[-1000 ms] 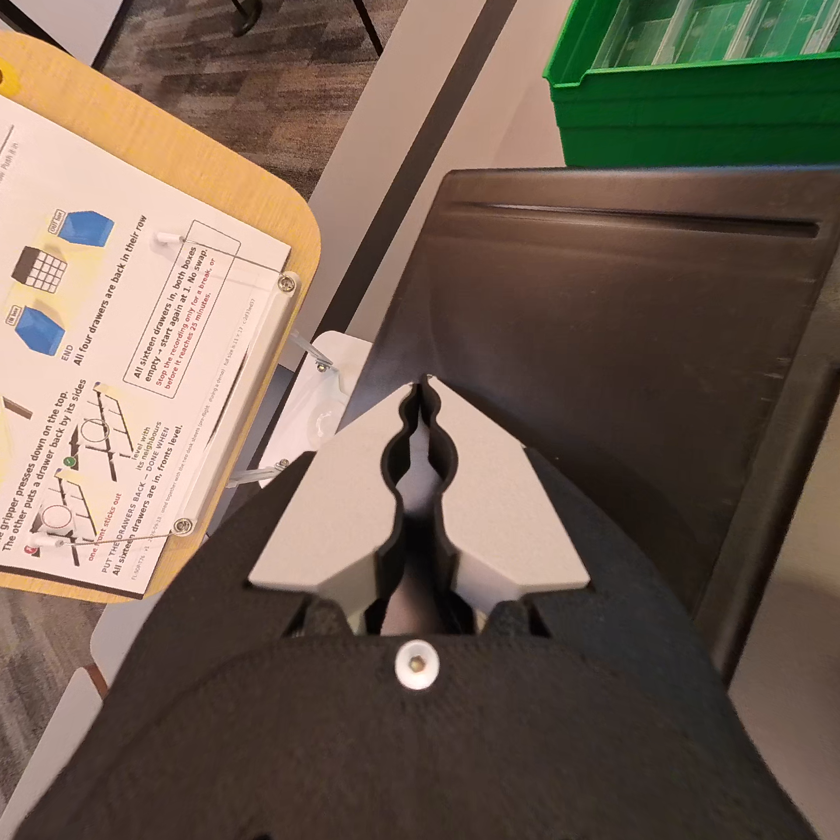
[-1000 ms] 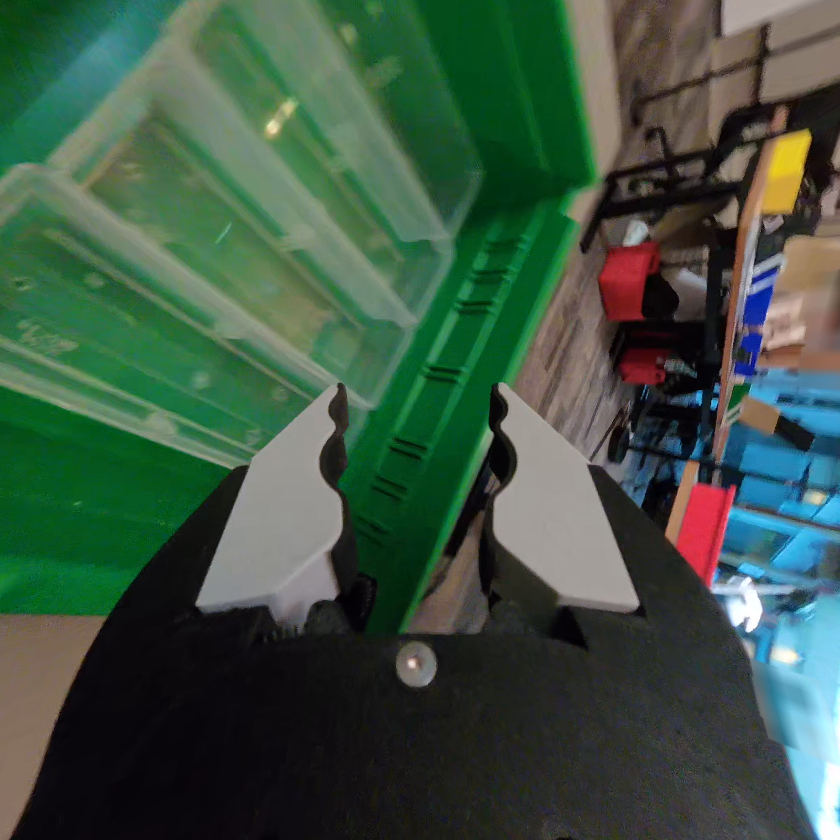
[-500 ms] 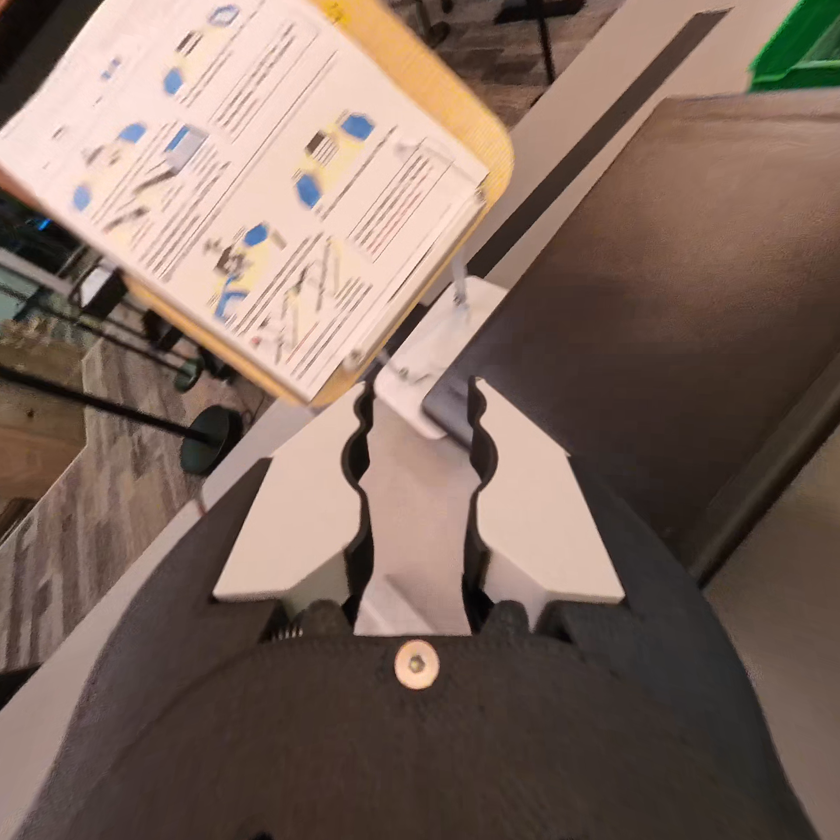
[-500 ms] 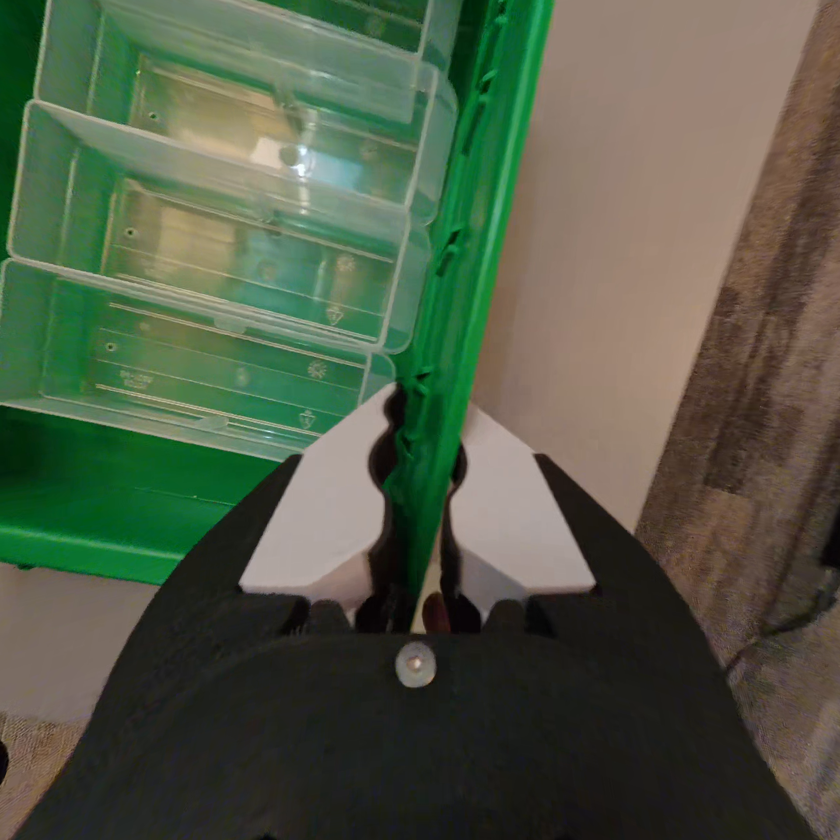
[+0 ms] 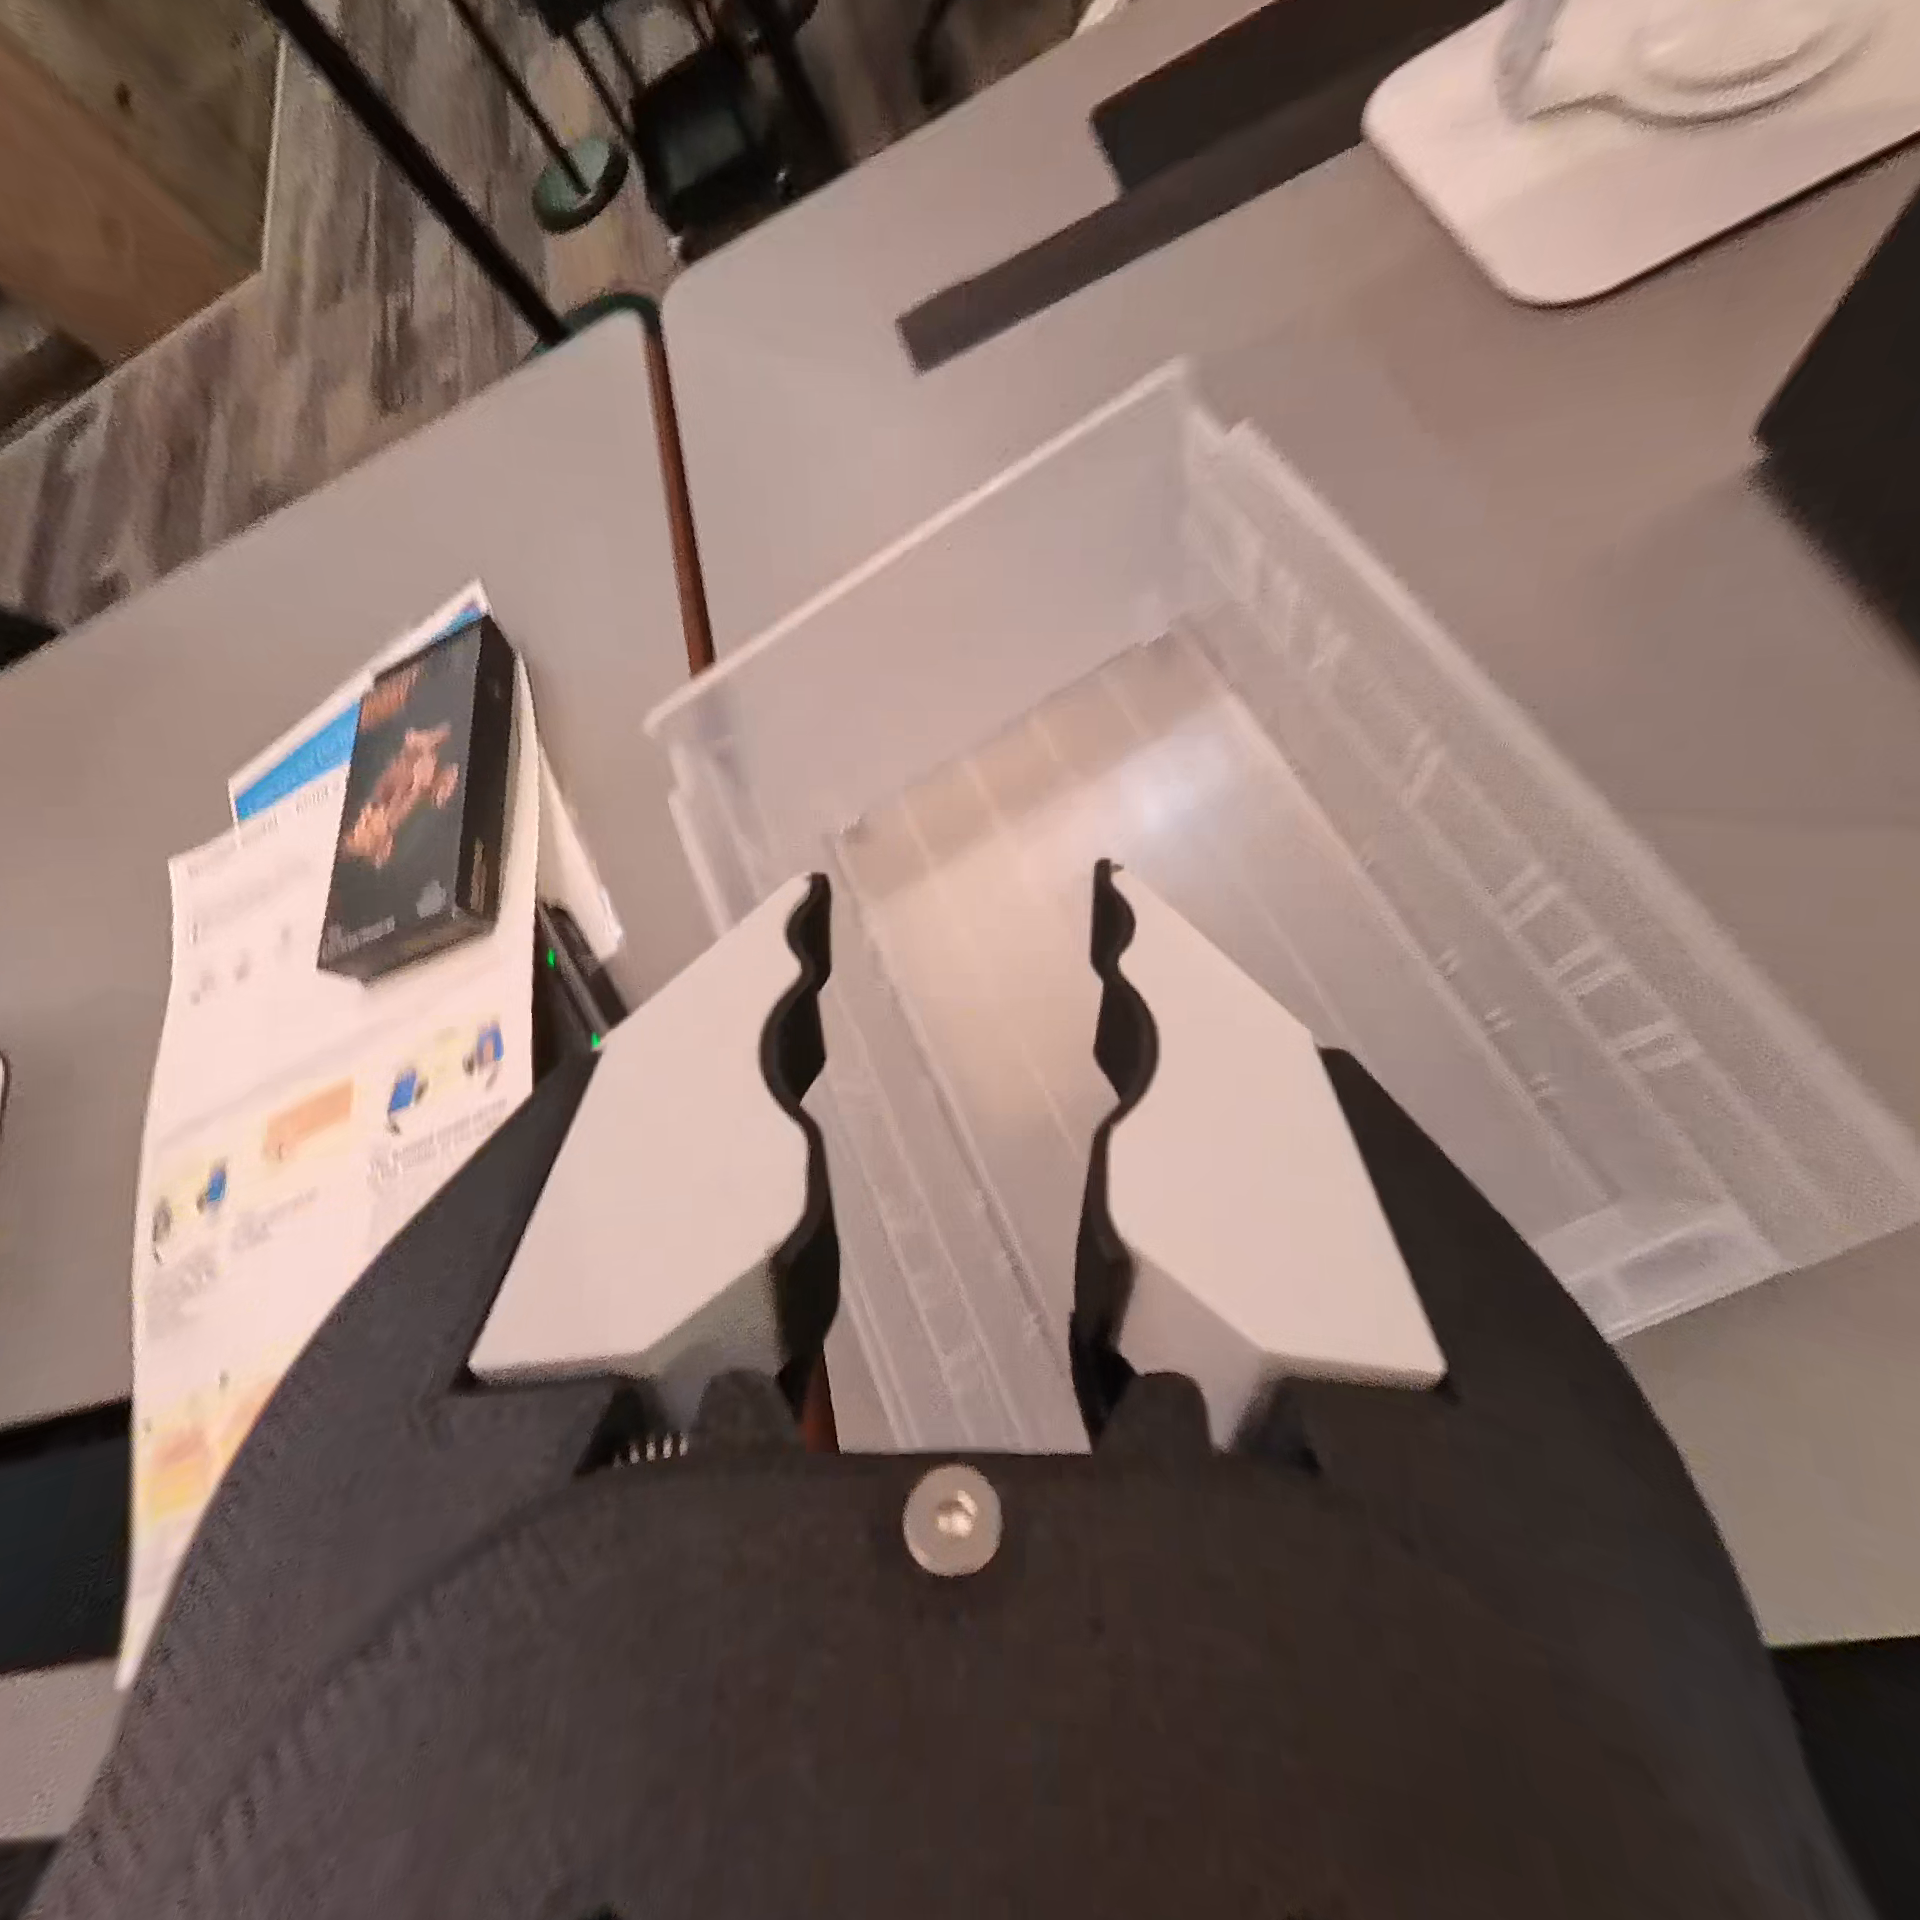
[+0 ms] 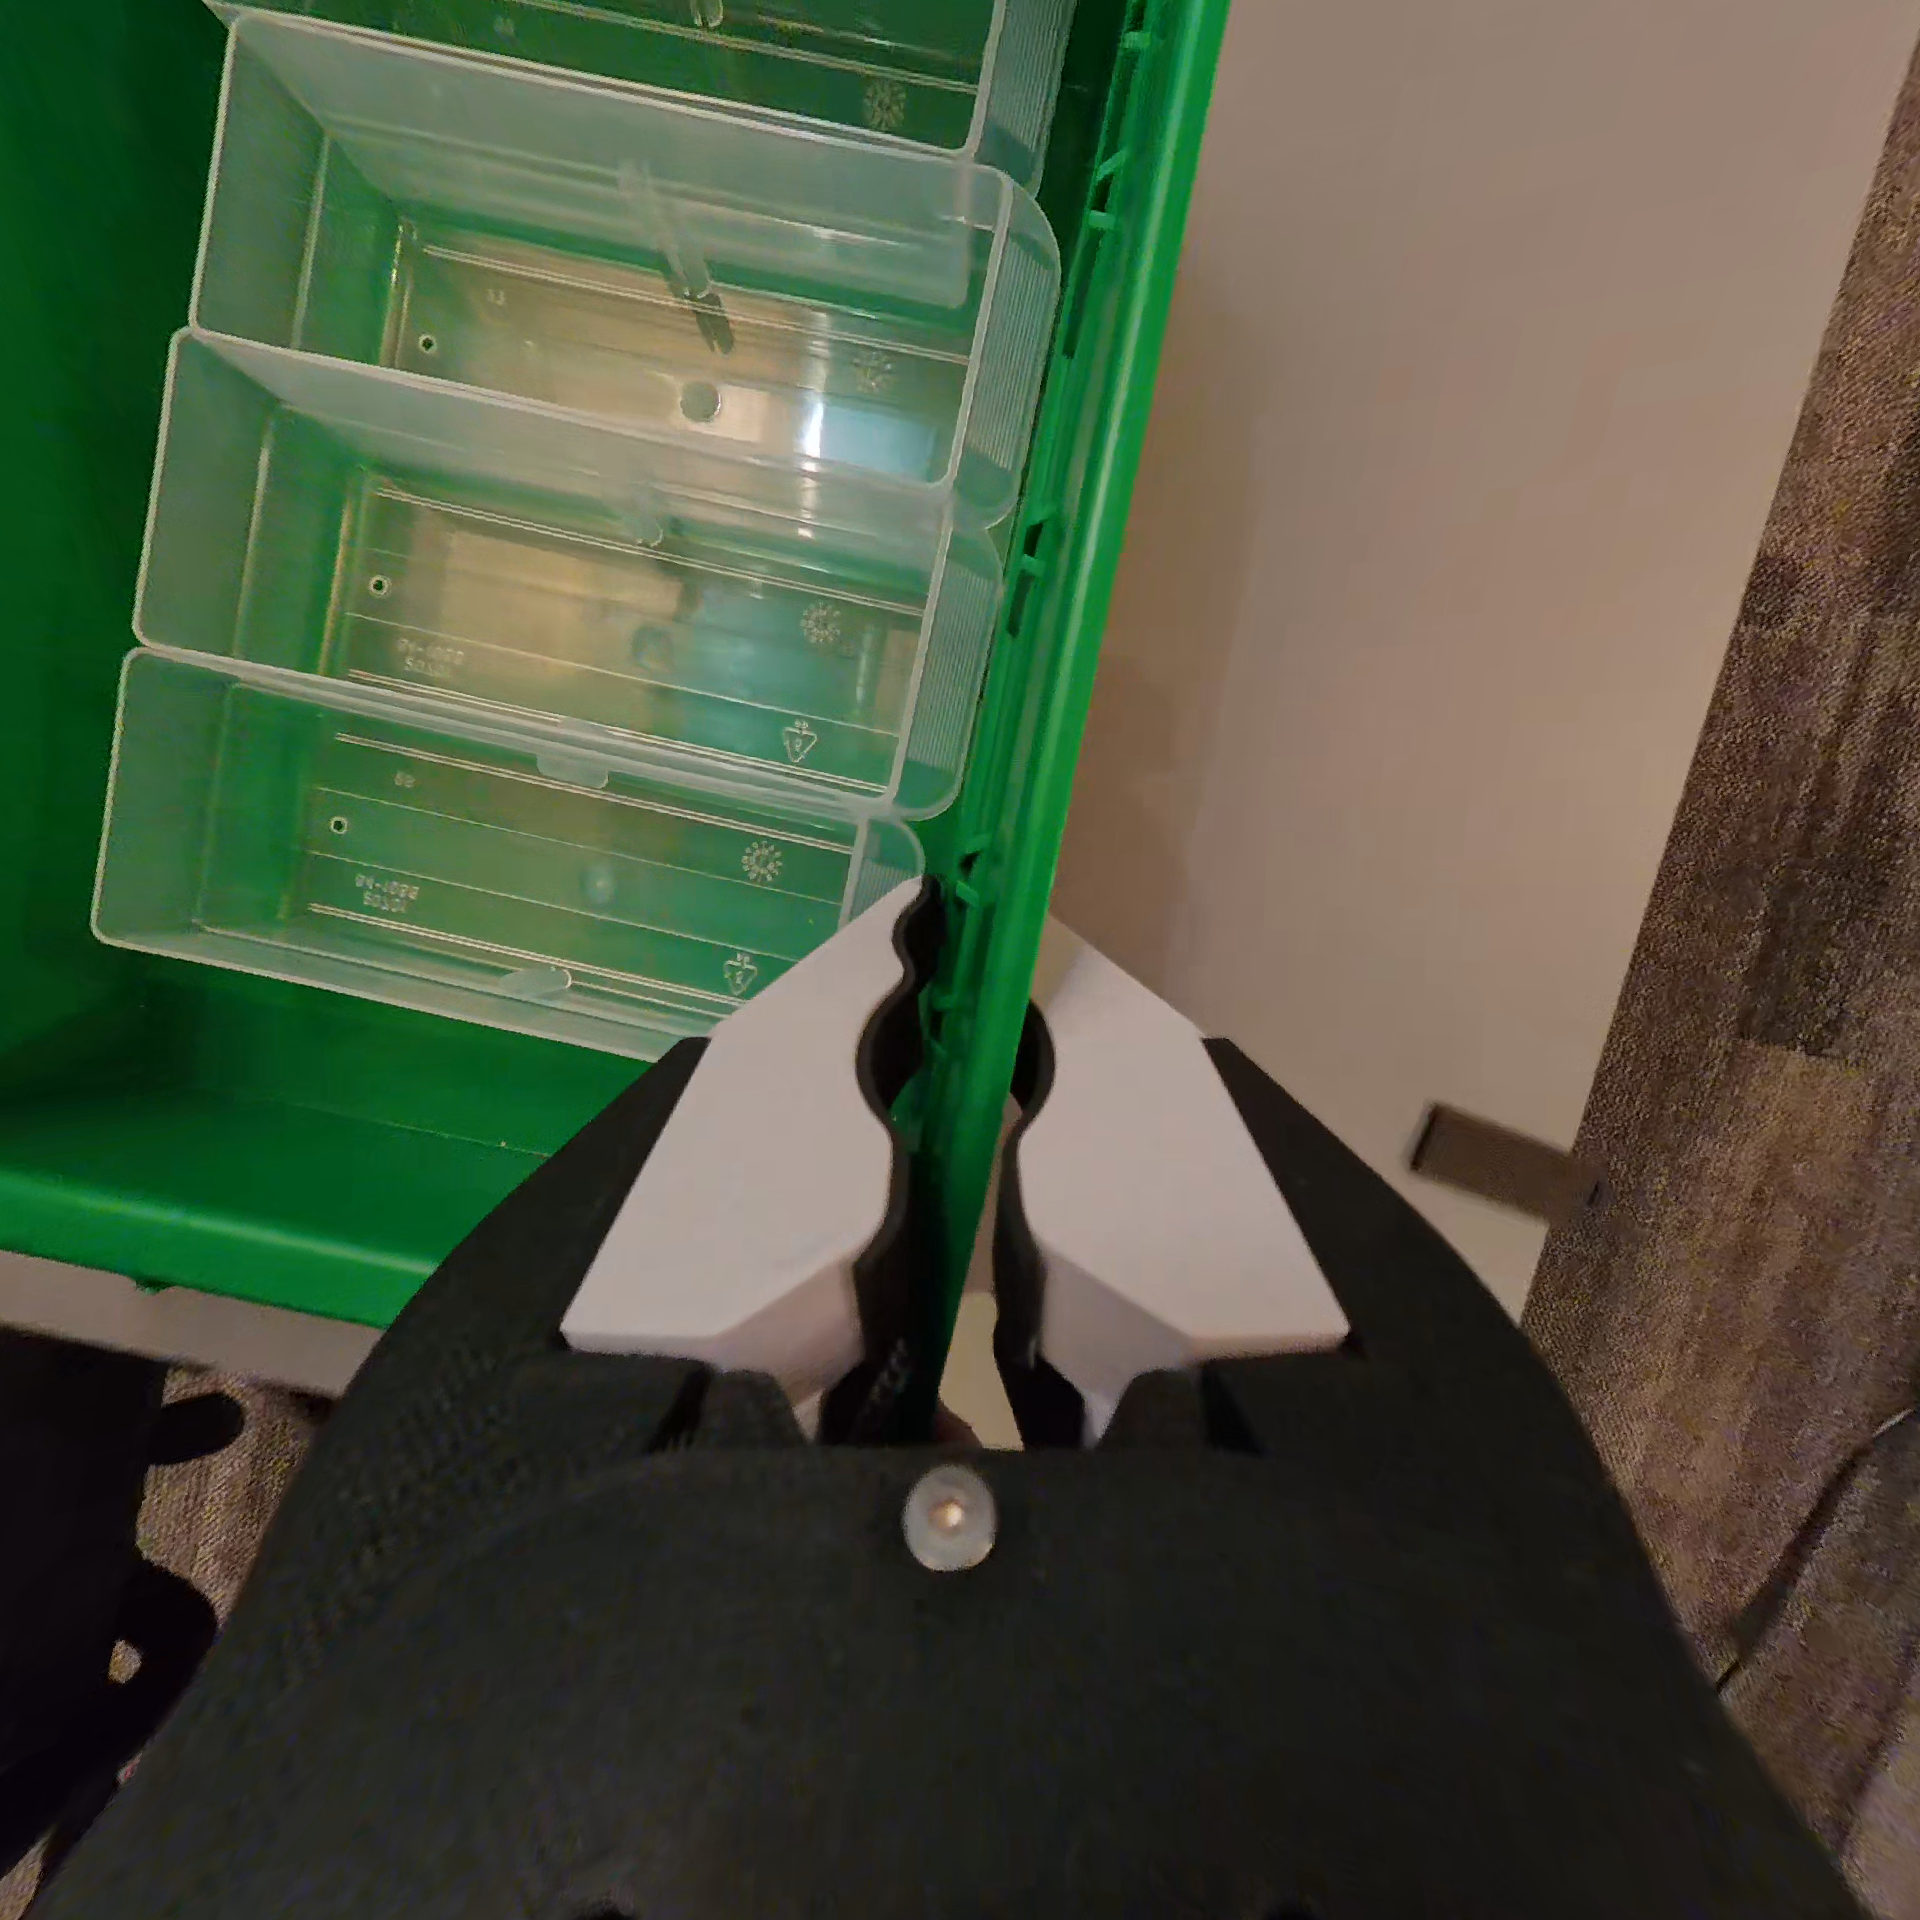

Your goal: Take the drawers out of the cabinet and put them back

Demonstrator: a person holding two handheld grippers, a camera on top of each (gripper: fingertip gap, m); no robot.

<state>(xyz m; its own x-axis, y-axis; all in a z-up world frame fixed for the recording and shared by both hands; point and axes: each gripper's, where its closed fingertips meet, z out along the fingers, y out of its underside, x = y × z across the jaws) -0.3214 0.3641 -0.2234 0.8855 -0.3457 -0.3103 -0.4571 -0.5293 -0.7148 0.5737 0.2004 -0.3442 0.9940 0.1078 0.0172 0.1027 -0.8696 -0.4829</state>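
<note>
Right gripper (image 6: 971, 935) is clamping the green bin (image 6: 1091, 540) wall; left gripper (image 5: 961, 883) is hovering wide apart over a clear drawer (image 5: 1299, 831).

Glossy clear plastic drawers (image 6: 540, 582), smooth green plastic bin (image 6: 1081, 520), matt grey tabletop (image 5: 343, 582).
</note>
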